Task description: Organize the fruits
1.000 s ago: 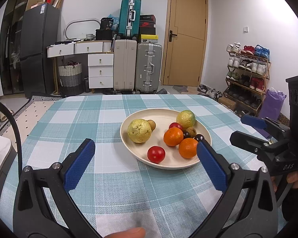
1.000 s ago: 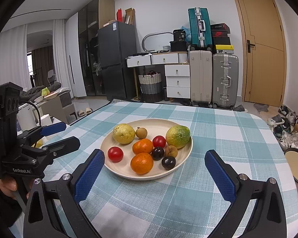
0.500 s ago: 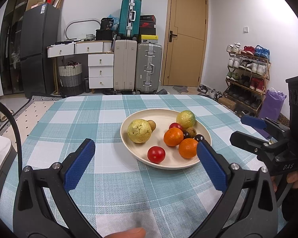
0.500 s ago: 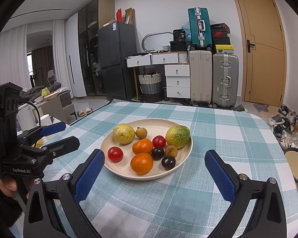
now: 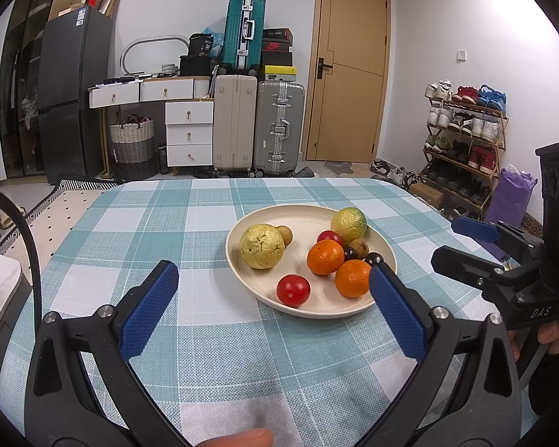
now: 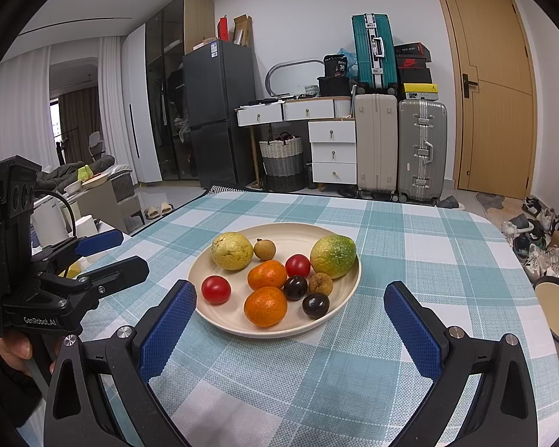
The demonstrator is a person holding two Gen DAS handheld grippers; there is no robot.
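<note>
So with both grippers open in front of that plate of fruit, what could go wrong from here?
The fruit is packed tight: the two oranges and dark plums touch, so a finger closing on one would likely nudge its neighbours.

Round pieces like the near tomato may roll when bumped.

The left gripper and right gripper both face the shallow plate and could collide or push it.
</note>
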